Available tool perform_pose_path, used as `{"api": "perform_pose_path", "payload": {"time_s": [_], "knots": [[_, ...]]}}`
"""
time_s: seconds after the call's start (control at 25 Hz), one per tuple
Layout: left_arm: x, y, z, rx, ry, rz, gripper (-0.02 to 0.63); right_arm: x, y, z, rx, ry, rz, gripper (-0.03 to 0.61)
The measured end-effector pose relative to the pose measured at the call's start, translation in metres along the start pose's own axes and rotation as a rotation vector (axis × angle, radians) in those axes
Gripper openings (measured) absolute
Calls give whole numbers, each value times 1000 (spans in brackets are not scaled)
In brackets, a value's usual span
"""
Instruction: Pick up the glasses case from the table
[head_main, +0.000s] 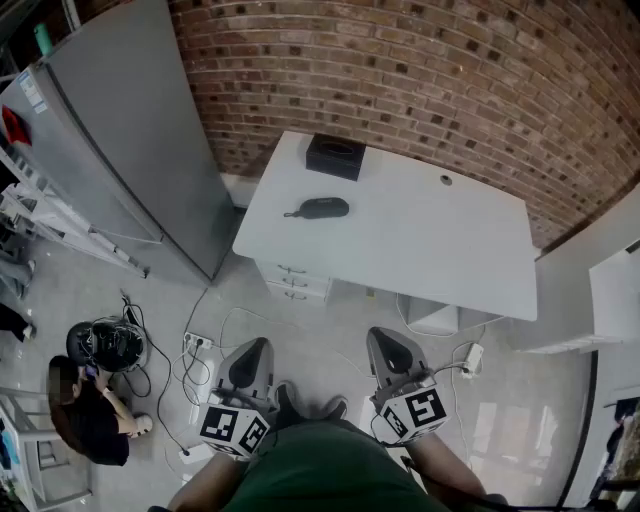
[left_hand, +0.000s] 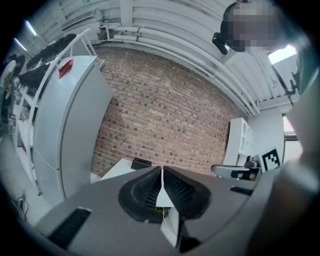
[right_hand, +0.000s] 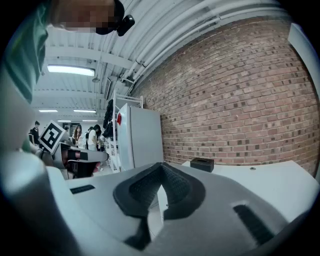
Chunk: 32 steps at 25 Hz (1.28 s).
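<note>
Nothing of the pickup was done: the glasses case (head_main: 318, 208) lay untouched on the table (head_main: 420, 240), while my left tool (head_main: 252, 352) and right tool (head_main: 390, 345), both clenched on nothing, hung well short of it.

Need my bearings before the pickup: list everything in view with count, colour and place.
white table: one, against brick wall
dark oval glasses case: one, black, table's left part
black rectangular box: one, table's far left corner
white drawer unit: one, under table's near left edge
tall grey fridge: one, left of table
power strip with cables: one, white, on floor
crouching person: one, dark top, lower left
left gripper: grey, jaws shut, empty
right gripper: grey, jaws shut, empty
</note>
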<state>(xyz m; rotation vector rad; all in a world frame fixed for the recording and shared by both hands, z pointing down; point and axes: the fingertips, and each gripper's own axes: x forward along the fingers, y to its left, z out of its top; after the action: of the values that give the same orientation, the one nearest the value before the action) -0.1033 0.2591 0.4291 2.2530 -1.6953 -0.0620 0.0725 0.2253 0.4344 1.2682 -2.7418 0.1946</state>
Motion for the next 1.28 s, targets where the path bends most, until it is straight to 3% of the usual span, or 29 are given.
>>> {"api": "perform_pose_path", "payload": {"time_s": [0.4, 0.76, 1.04, 1.28], "knots": [[4, -21, -12, 57, -28, 4, 12, -11, -16, 0, -5, -26, 31, 0], [8, -42, 12, 144, -62, 72, 12, -27, -53, 1, 15, -46, 32, 2], [29, -17, 8, 126, -62, 99, 12, -3, -74, -5, -2, -17, 13, 2], [72, 14, 6, 131, -53, 66, 12, 36, -92, -1, -42, 3, -28, 2]]}}
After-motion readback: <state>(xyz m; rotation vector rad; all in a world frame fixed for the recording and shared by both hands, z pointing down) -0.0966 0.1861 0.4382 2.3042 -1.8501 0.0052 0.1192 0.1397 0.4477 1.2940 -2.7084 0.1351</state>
